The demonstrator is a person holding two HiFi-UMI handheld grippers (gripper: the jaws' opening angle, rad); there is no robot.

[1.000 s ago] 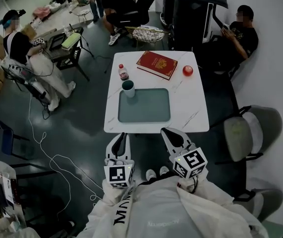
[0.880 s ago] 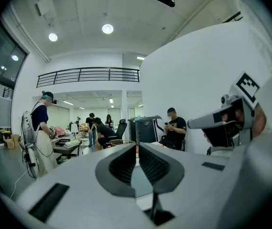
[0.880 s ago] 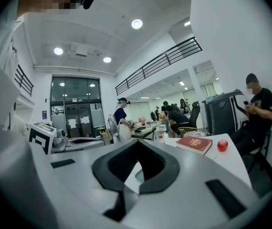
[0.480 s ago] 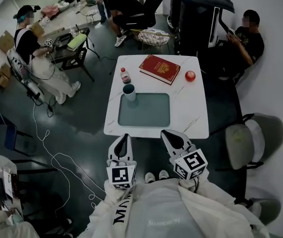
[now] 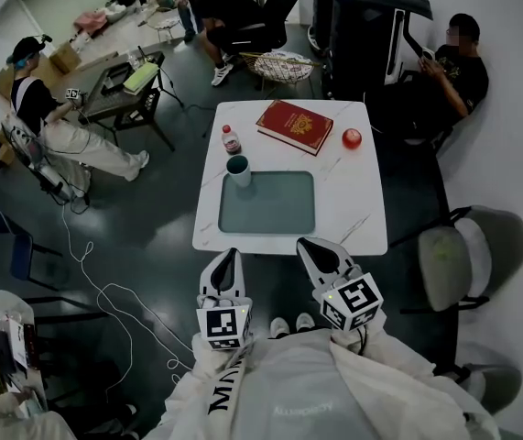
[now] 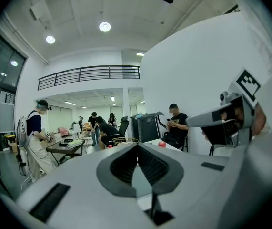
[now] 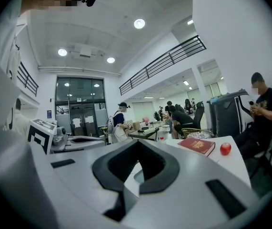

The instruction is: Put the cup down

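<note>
The cup [image 5: 237, 168] is down, standing upright on the white table [image 5: 362, 211] at the far left corner of the grey tray [image 5: 268, 204]; whether its base sits on the tray's corner or just beside it, I can't tell from here. No gripper is anywhere near it. Just behind the cup, a small bottle [image 5: 230, 139] with a red cap stands close to the table's left edge. Across to the right at the far side lies a red book [image 5: 294, 126], set at an angle, and beside that a small red round object [image 5: 352, 138], apart from the book. Now to the near edge: the left gripper [image 5: 227, 258] hangs in front of the table, short of the tabletop, and its own view shows the two jaws brought together at the tips with nothing between them. The right gripper [image 5: 310, 246] sits alongside it, its tip close to the table's near edge, jaws likewise closed together and empty. Both point toward the table, well apart from the cup. Off to the right of the table there's a grey chair [image 5: 467, 250], and beyond the far right corner a seated person [image 5: 452, 62] in dark clothes. Out on the left, another person [image 5: 46, 126] stands by a dark side table.
</note>
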